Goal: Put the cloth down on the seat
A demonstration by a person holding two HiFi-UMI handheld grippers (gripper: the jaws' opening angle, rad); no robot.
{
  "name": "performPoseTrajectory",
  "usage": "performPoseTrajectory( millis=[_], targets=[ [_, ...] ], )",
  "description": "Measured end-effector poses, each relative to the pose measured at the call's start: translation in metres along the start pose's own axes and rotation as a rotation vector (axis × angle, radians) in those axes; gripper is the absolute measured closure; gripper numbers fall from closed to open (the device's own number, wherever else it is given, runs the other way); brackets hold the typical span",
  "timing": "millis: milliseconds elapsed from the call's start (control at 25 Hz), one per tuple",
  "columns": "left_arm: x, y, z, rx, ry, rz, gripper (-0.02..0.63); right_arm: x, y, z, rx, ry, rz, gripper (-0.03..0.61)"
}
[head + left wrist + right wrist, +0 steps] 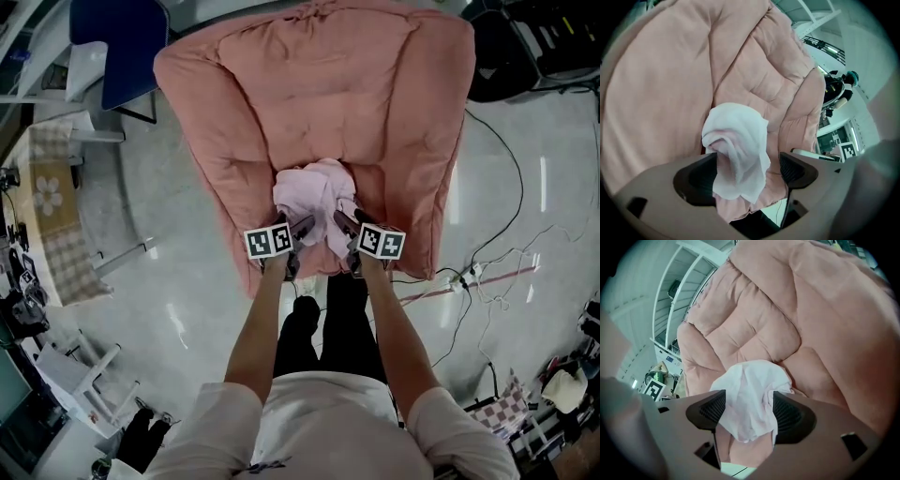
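Observation:
A crumpled pale pink cloth (314,199) lies bunched on the front of the pink padded chair's seat (375,122). My left gripper (302,228) and right gripper (343,225) flank its near edge. In the left gripper view the cloth (738,145) hangs against the left pad (696,183), with a clear gap to the right pad; that gripper (747,176) is open. In the right gripper view the cloth (750,397) sits loosely between the spread pads of that gripper (749,414), brushing both without being squeezed.
The chair's thick back and arm cushions (754,56) rise around the cloth. On the floor, cables (497,178) and a power strip (466,276) lie to the right. A blue chair (131,42) and a checked tablecloth (56,225) stand at left. The person's legs (328,323) are at the seat's front.

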State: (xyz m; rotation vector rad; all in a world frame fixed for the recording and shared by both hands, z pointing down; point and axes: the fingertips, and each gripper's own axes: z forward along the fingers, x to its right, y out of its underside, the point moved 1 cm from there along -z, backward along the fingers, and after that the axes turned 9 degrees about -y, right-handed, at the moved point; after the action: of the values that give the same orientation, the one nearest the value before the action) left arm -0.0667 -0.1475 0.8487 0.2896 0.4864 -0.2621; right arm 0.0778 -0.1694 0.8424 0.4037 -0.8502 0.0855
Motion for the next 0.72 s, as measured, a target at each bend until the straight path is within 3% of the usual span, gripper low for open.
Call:
performPoseTrajectory(
  millis=[240, 440, 720],
  targets=[
    [0.026, 0.0, -0.078, 0.093, 0.018, 0.075, 0.207, -0.077, 0.004, -0.043, 0.065, -0.031, -0.059, 0.276],
    [0.064, -0.01, -0.151, 0.284, -0.001, 0.23, 0.207, -0.138, -0.006, -0.098, 0.144, -0.009, -0.256, 0.276],
    [0.11, -0.02, -0.261, 0.504, 0.048, 0.393, 0.209, -0.24, -0.027, -0.168, 0.3, 0.035, -0.516, 0.278]
  ],
)
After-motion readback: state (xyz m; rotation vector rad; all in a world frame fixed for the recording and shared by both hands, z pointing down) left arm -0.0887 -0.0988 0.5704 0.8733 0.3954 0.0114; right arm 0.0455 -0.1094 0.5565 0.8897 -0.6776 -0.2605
